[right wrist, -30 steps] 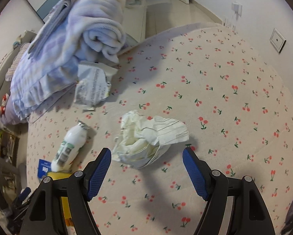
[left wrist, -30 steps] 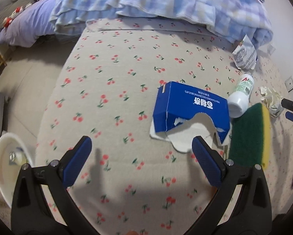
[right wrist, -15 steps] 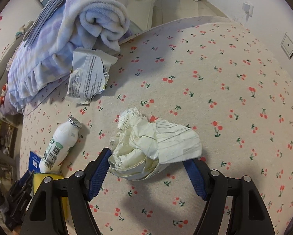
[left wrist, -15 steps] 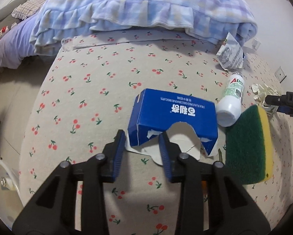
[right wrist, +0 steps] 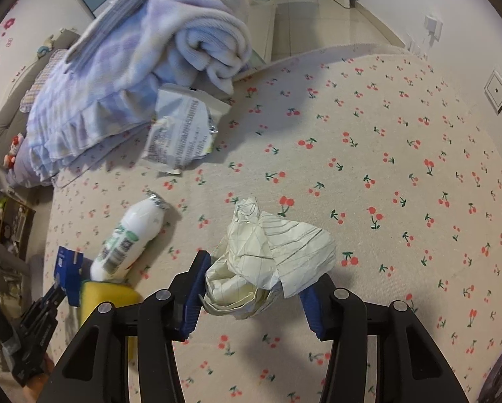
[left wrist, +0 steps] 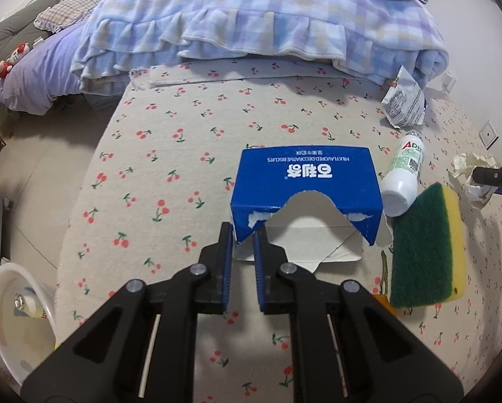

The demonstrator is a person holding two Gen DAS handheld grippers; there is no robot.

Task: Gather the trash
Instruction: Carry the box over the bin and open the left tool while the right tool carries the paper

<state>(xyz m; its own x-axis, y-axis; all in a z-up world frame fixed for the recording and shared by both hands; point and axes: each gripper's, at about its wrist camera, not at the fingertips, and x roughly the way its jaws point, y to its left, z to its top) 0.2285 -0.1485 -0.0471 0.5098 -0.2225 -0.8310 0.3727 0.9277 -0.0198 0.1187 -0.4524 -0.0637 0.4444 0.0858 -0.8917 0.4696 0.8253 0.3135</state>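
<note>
A torn blue biscuit box lies on the cherry-print bed cover. My left gripper is shut on the box's near left corner. In the right wrist view a crumpled cream paper wad sits between the fingers of my right gripper, which is closed in around it; the left pad touches it. A white drink bottle lies beside the box and also shows in the right wrist view. A silver snack wrapper lies by the blanket.
A green and yellow sponge lies right of the box. A folded plaid blanket fills the back of the bed. A white bin stands on the floor at the lower left. A wall socket is on the right.
My left gripper moved in and shut on the box corner. My right gripper moved forward and closed in around the paper wad.
</note>
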